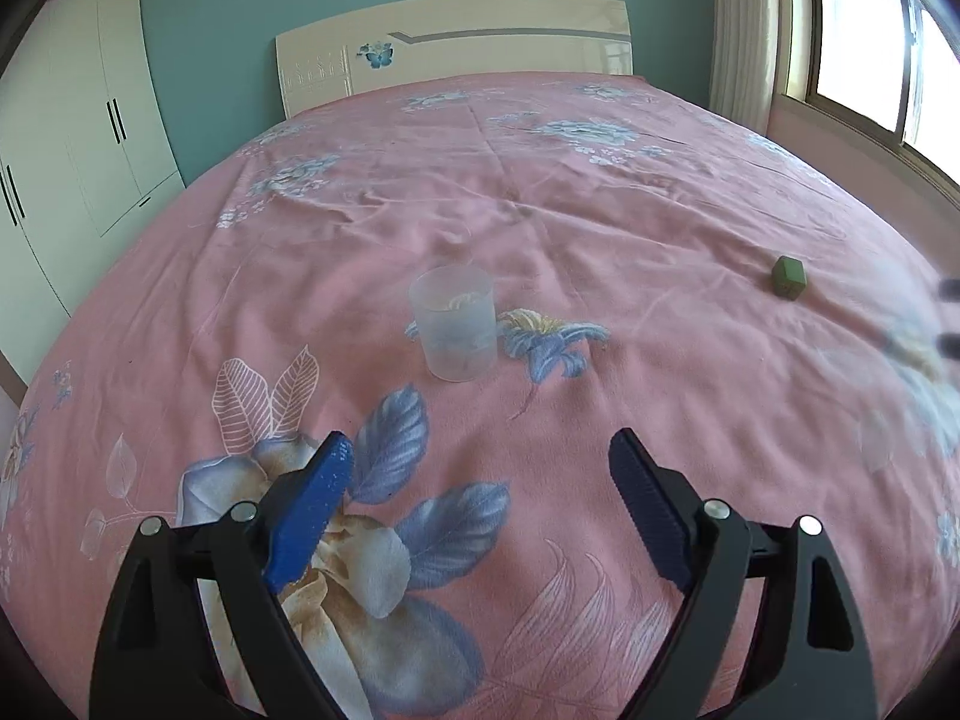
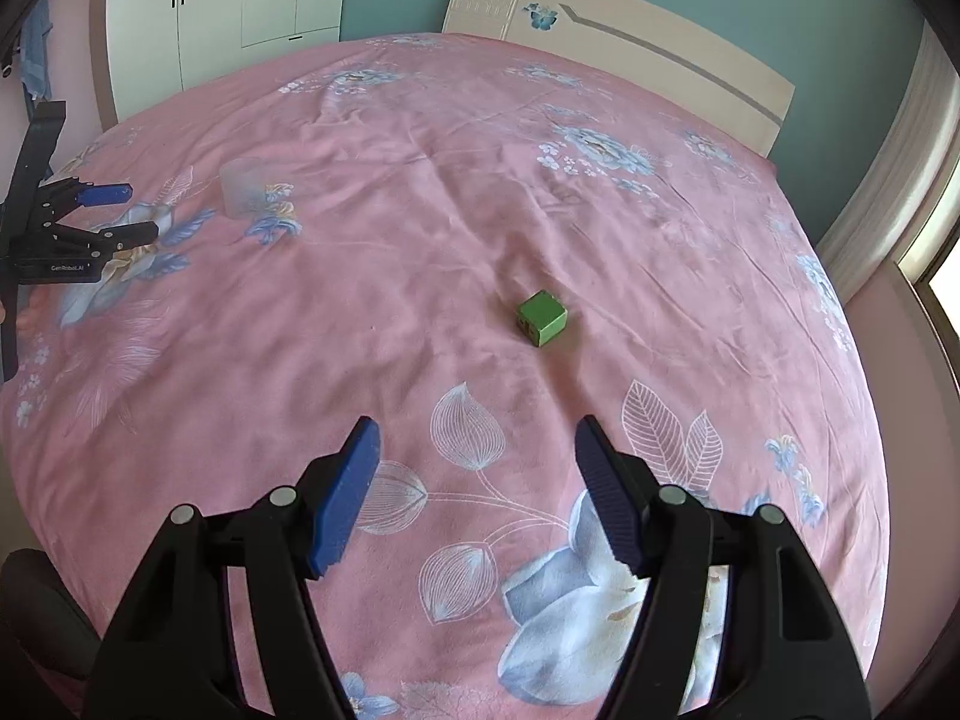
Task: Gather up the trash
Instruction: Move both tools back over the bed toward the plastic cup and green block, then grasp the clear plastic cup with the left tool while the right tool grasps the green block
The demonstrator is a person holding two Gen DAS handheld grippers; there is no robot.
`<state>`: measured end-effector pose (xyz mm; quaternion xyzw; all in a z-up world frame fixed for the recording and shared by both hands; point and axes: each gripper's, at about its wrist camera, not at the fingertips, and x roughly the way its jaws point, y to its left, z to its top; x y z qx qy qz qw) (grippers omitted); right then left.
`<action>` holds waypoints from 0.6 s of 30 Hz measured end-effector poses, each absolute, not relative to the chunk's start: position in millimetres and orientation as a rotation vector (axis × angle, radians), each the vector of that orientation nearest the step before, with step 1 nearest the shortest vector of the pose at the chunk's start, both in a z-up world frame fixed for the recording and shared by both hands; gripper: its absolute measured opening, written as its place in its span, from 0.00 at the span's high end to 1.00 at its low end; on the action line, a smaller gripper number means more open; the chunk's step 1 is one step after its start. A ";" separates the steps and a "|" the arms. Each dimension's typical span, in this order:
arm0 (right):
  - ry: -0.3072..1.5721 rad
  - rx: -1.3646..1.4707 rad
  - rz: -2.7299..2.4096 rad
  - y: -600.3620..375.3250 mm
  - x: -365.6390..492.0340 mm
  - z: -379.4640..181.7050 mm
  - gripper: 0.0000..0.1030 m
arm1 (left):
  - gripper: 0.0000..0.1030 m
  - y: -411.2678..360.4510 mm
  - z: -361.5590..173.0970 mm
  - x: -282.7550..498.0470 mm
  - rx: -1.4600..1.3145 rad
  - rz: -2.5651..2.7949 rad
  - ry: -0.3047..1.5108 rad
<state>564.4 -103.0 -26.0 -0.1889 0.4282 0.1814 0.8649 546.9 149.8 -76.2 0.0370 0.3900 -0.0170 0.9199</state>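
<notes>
A translucent plastic cup (image 1: 456,324) stands upright on the pink floral bedspread (image 1: 600,210), a short way ahead of my open, empty left gripper (image 1: 483,450). Something pale lies inside the cup. A small green box (image 2: 541,318) lies on the bedspread ahead of my open, empty right gripper (image 2: 477,438). The box also shows in the left wrist view (image 1: 789,278), far right. The cup (image 2: 243,187) and the left gripper (image 2: 129,213) show at the left of the right wrist view. The right gripper's fingertips (image 1: 949,343) show blurred at the left view's right edge.
The bed has a cream headboard (image 1: 456,51) against a teal wall. White wardrobes (image 1: 78,138) stand left of the bed. A window (image 1: 882,42) and curtain (image 1: 744,30) are on the right.
</notes>
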 end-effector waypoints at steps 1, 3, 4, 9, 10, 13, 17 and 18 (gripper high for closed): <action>0.914 -0.405 0.375 -102.2 575.9 -34.6 0.34 | 0.14 151.7 -81.7 556.4 0.066 -0.030 0.805; 0.937 -0.428 0.353 -101.8 596.9 -51.3 0.34 | 0.14 154.3 -92.4 576.3 0.050 -0.022 0.814; 0.950 -0.438 0.350 -101.9 607.3 -59.1 0.34 | 0.14 155.9 -96.9 585.9 0.041 -0.018 0.817; 1.001 -0.465 0.320 -106.3 656.5 -92.4 0.34 | 0.14 168.3 -112.7 629.5 -0.029 0.013 0.834; 1.006 -0.477 0.316 -106.0 665.4 -98.0 0.34 | 0.14 171.0 -114.1 635.9 -0.047 0.018 0.833; 1.025 -0.499 0.318 -104.3 687.9 -111.9 0.34 | 0.14 176.4 -117.2 652.4 -0.086 0.017 0.833; 1.029 -0.507 0.335 -98.1 713.9 -123.3 0.34 | 0.14 176.8 -119.2 669.0 -0.103 0.016 0.829; 1.023 -0.508 0.342 -96.1 719.2 -124.4 0.34 | 0.17 176.2 -119.6 672.2 -0.108 0.015 0.829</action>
